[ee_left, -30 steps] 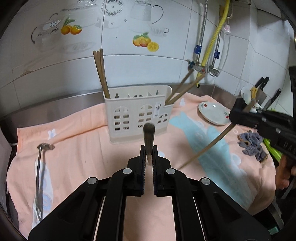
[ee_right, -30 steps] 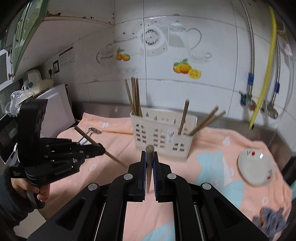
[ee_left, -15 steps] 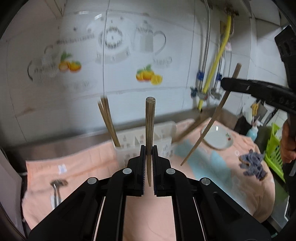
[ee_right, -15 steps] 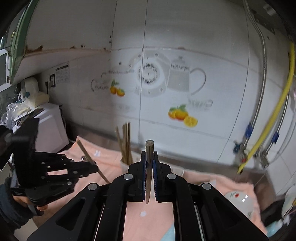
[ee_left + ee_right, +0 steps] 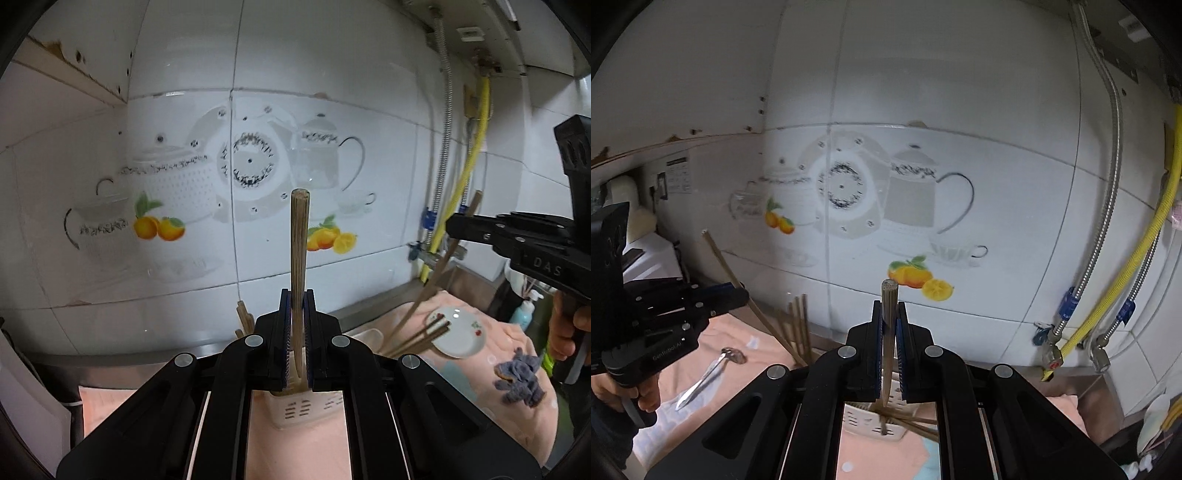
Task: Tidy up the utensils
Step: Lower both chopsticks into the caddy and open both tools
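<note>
My left gripper (image 5: 295, 295) is shut on a wooden chopstick (image 5: 298, 251) that stands nearly upright, its lower end above the white slotted utensil holder (image 5: 306, 410). My right gripper (image 5: 889, 306) is shut on another wooden chopstick (image 5: 888, 325), also near upright over the holder (image 5: 875, 424). Each gripper shows in the other's view: the right one (image 5: 452, 227) with its tilted chopstick (image 5: 439, 266), the left one (image 5: 744, 295) with its chopstick (image 5: 731, 273). More chopsticks stand in the holder (image 5: 421, 338) (image 5: 798, 325).
A peach towel (image 5: 517, 387) covers the counter. A small white plate (image 5: 458, 332) and a grey rag (image 5: 519, 380) lie at the right. A metal spoon (image 5: 709, 373) lies on the towel at the left. The tiled wall (image 5: 258, 166) is close behind.
Both grippers have risen and tipped up, bringing their chopsticks from slanted to nearly upright above the holder. The holder has slid low in both views.
</note>
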### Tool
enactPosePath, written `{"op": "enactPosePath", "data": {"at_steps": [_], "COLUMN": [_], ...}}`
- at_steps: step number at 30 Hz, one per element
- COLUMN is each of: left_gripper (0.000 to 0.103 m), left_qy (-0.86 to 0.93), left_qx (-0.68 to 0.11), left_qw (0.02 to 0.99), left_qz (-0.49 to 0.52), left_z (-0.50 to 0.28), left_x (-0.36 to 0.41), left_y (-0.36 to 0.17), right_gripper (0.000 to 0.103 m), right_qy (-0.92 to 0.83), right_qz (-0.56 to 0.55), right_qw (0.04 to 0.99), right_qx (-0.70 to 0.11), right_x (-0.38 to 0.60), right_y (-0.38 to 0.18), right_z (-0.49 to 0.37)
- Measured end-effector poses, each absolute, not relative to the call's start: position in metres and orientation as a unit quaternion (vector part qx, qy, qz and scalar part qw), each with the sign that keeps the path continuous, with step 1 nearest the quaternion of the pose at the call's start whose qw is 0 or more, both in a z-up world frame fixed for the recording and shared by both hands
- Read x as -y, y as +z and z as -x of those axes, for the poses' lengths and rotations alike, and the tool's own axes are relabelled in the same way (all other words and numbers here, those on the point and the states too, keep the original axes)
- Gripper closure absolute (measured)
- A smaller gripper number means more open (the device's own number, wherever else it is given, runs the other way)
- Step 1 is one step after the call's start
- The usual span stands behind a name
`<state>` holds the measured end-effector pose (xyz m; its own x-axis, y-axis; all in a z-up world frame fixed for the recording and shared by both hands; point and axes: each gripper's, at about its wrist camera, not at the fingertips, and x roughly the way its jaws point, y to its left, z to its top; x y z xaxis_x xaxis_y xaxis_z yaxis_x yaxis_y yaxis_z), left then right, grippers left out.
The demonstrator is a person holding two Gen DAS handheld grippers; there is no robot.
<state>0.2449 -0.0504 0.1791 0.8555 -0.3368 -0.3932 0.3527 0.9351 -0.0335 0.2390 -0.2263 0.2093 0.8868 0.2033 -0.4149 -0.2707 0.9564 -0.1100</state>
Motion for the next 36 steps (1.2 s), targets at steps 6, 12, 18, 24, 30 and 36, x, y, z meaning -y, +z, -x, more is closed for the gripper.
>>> {"op": "enactPosePath", "data": {"at_steps": [6,12,18,24,30,36], "left_gripper": [0.098,0.098,0.098,0.098,0.097,0.097], "left_qy": [-0.172,-0.172,-0.174,-0.175,-0.174,-0.170], "left_qx": [-0.231,-0.253,-0.270,-0.286,-0.295,-0.301], "left_qw": [0.958,0.952,0.947,0.942,0.939,0.938], "left_qz": [-0.013,-0.011,-0.017,-0.016,-0.017,-0.017], "left_z": [-0.271,-0.283,-0.288,-0.291,-0.293,-0.292], "left_x": [0.049,0.050,0.054,0.056,0.057,0.056], "left_y": [0.156,0.135,0.121,0.109,0.100,0.094], "right_gripper": [0.096,0.096,0.096,0.096,0.096,0.096], "right_qy": [0.110,0.112,0.115,0.117,0.116,0.116], "right_qz": [0.080,0.072,0.070,0.066,0.068,0.068], "right_qw": [0.964,0.959,0.954,0.949,0.945,0.944], "right_qx": [-0.228,-0.251,-0.269,-0.285,-0.297,-0.301], "right_x": [0.236,0.240,0.240,0.241,0.240,0.240], "right_y": [0.186,0.163,0.146,0.130,0.119,0.114], "right_z": [-0.259,-0.271,-0.277,-0.282,-0.287,-0.287]}}
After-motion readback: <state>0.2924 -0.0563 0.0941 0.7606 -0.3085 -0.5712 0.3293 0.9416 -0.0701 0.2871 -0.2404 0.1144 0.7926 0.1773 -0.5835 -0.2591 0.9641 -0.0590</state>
